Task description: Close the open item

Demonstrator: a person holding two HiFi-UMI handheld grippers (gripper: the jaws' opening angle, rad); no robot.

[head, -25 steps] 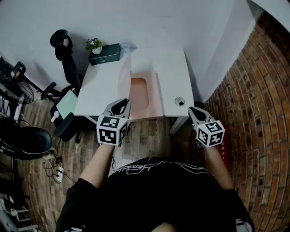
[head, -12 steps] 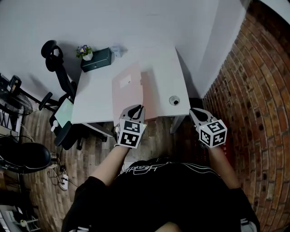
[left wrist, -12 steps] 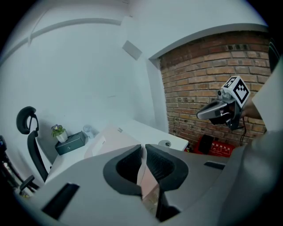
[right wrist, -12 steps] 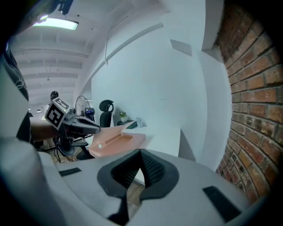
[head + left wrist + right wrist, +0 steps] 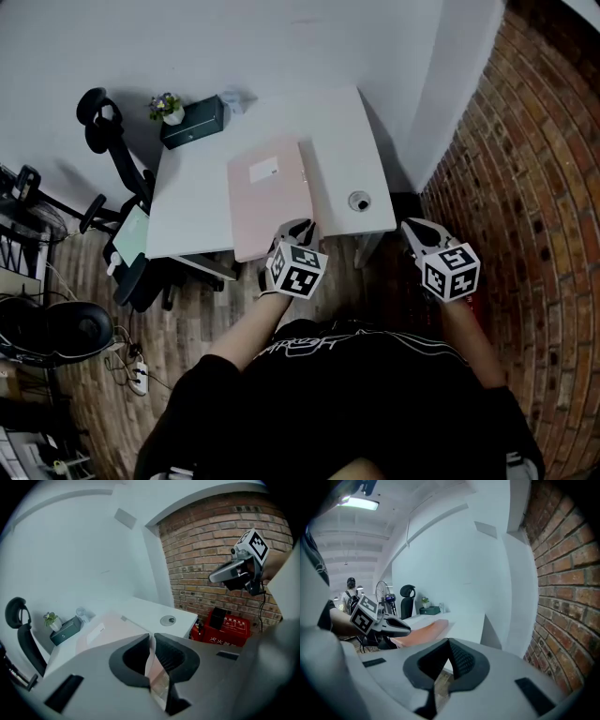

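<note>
Own view only — left gripper (image 5: 151, 638) pinches pink folder (image 5: 112, 630) edge; right gripper (image 5: 449, 644) closed, empty.

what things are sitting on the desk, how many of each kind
folder: 1
box: 1
plant: 1
clear jar: 1
total: 4

White worktop (image 5: 192, 202) | dark green box (image 5: 193, 122) at its back corner, little potted plant (image 5: 167, 107) just beside | round cable port (image 5: 360, 201) near front right | black chair (image 5: 103, 127) left | brick wall (image 5: 534, 159) right
</note>
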